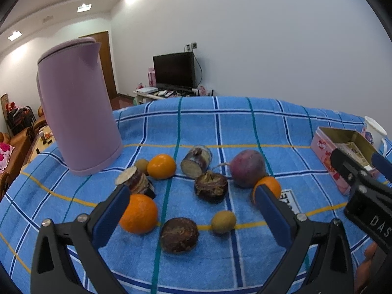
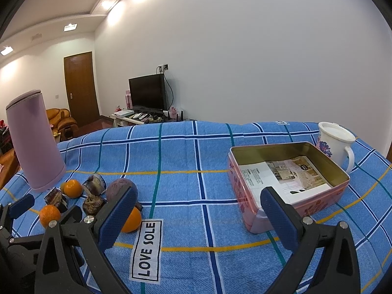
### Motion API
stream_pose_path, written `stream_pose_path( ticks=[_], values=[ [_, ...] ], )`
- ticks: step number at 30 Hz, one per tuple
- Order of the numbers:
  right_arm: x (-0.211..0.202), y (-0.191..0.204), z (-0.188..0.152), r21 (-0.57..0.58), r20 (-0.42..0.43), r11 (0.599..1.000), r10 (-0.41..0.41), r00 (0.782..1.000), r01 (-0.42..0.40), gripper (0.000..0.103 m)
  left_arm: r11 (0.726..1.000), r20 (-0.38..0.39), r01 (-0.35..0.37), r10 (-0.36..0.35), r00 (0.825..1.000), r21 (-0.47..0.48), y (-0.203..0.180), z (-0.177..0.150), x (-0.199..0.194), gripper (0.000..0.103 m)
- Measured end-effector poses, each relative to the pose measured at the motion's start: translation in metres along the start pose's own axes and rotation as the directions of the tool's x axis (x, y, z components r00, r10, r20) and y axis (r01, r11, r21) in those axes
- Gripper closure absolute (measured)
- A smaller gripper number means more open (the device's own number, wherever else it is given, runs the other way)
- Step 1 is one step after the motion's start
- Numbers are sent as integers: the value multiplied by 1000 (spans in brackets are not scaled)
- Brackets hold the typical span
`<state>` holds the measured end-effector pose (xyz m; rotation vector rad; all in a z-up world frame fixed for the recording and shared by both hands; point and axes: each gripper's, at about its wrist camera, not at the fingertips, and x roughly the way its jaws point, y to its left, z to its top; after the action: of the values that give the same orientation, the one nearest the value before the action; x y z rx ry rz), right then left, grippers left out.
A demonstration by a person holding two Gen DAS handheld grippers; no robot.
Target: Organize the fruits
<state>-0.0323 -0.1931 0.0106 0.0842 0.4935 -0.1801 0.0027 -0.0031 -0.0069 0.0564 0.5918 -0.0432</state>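
Fruits lie scattered on the blue checked cloth (image 1: 245, 122): three oranges (image 1: 139, 213) (image 1: 161, 166) (image 1: 268, 186), dark brown chunks (image 1: 179, 234) (image 1: 211, 187), a cut piece (image 1: 196, 161), a purple round fruit (image 1: 248, 168) and small yellow-brown fruits (image 1: 223, 221). My left gripper (image 1: 192, 201) is open above them, holding nothing. My right gripper (image 2: 198, 204) is open over bare cloth, left of the pink tin box (image 2: 289, 183); it also shows at the right edge of the left wrist view, right gripper (image 1: 360, 169). The fruit cluster (image 2: 93, 196) lies left of it.
A tall lilac kettle (image 1: 78, 107) stands at the back left of the fruits. A white mug (image 2: 335, 142) stands behind the tin, which holds a printed leaflet (image 2: 281, 174). A "LOVE SOLE" label (image 2: 147, 250) is on the cloth. Beyond the table are a TV and a door.
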Motion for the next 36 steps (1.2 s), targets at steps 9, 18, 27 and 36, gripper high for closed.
stream_pose_path(
  ticks=[9,18,27,36],
  values=[
    [10,0,-1,8,-65,996,91,994,-90,13,999,-120,-4,0,993,-34,41,-9,-1,0],
    [39,29,-4,-19,-245,962,260,934,-273,27,1000,-159,7,-7,987,5,62,-17,-5,2],
    [71,63,-14,-56,-385,943,282,879,-328,39,996,-230,82,-71,971,38,48,-24,4,15],
    [85,80,-21,-115,-439,939,246,864,-325,52,995,-285,104,-100,953,-3,43,-26,14,27]
  ],
)
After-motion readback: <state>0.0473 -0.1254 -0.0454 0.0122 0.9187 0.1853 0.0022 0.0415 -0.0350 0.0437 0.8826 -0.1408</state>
